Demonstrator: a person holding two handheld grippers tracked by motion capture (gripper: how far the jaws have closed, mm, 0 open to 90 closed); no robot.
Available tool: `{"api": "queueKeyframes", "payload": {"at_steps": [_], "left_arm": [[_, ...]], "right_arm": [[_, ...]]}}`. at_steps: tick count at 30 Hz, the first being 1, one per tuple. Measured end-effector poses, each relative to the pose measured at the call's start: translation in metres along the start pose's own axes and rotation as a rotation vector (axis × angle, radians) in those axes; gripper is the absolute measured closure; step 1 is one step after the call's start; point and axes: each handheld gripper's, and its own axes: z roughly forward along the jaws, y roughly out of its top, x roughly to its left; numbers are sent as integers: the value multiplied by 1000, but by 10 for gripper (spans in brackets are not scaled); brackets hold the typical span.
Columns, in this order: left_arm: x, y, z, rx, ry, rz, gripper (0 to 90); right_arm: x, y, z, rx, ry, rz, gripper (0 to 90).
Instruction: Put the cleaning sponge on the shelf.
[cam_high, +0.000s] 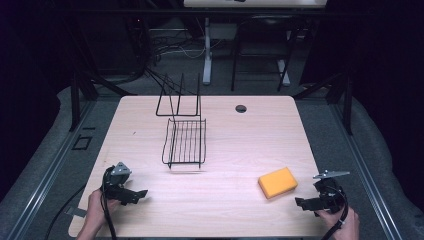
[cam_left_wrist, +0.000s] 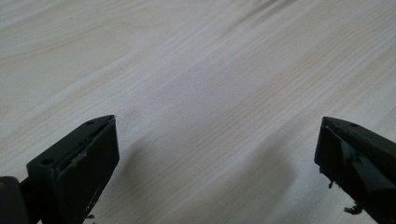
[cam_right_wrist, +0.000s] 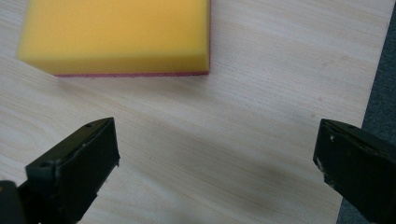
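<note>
Status: work barely begun, by my reading. The yellow sponge (cam_high: 277, 182) lies flat on the wooden surface (cam_high: 225, 135) at near right, untouched. In the right gripper view the sponge (cam_right_wrist: 116, 35) shows a thin reddish underside layer along its near edge and sits ahead of the jaws, apart from both, with bare wood between.

Right tool (cam_high: 306, 203): released, jaws spread wide, nothing between them. It is held low near the right near corner of the surface, just beside the sponge, pointing left toward it. In its own view, the right tool (cam_right_wrist: 217, 154) frames the wood short of the sponge.

Left tool (cam_high: 141, 194): released as well, jaws wide, nothing held. It rests at near left, well apart from the sponge. In its own view, the left tool (cam_left_wrist: 217, 154) looks onto bare wood grain.

Black wire rack (cam_high: 185, 142) stands mid-surface, toward the far side, with an upright wire frame at its far end. Nothing lies in it. A small dark hole (cam_high: 241, 108) marks the surface to the right of the frame.

Judgement: the sponge is the likely object, the rack a likely destination, though that cannot be confirmed. Done: approach by the right tool. Left: grasp, lift, carry, place.
</note>
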Motion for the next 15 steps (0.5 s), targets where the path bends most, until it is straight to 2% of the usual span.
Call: {"api": "queueKeyframes", "payload": {"at_steps": [6, 15], "left_arm": [[-1, 1, 1, -1, -2, 2, 1], [-1, 0, 1, -5, 0, -6, 2]], "right_arm": [[2, 1, -2, -7, 6, -3, 0], [10, 11, -8, -26, 10, -17, 0]]}}
